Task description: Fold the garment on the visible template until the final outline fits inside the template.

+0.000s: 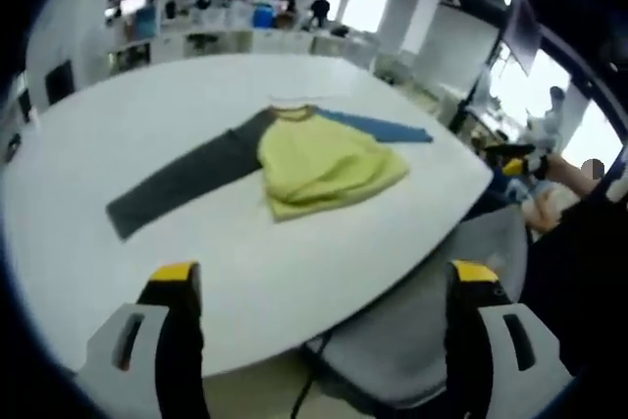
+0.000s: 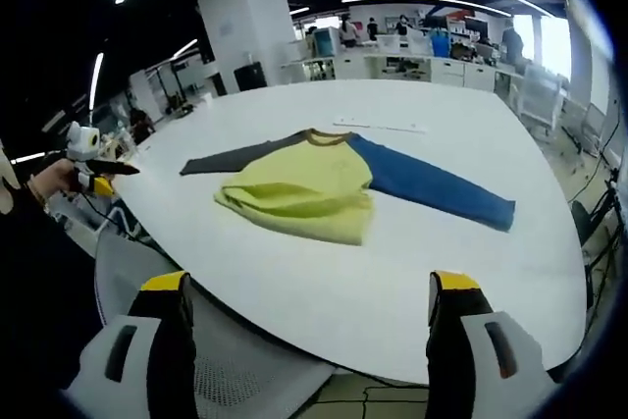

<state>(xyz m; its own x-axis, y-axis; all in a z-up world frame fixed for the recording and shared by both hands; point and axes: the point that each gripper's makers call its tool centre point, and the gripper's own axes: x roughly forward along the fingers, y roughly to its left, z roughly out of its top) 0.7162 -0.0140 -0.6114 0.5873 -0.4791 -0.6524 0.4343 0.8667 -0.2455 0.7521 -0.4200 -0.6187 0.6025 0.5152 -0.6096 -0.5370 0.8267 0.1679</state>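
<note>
a: where's the long-sleeved shirt [image 1: 319, 159]?

b: lying on the white tabletop [image 1: 118, 134], toward the near edge, well in from the corners. its yellow body is folded up on itself into a rumpled layer.

a: and the sleeves?

b: both spread flat. the dark grey sleeve [image 2: 231, 158] and the blue sleeve [image 2: 432, 186] run out to opposite sides.

a: the left gripper [image 1: 319, 287]?

b: jaws spread wide, nothing between them, held off the near edge above a grey mesh chair [image 1: 432, 331].

a: the right gripper [image 2: 306, 296]?

b: same, released and empty, short of the table edge, apart from the shirt.
</note>
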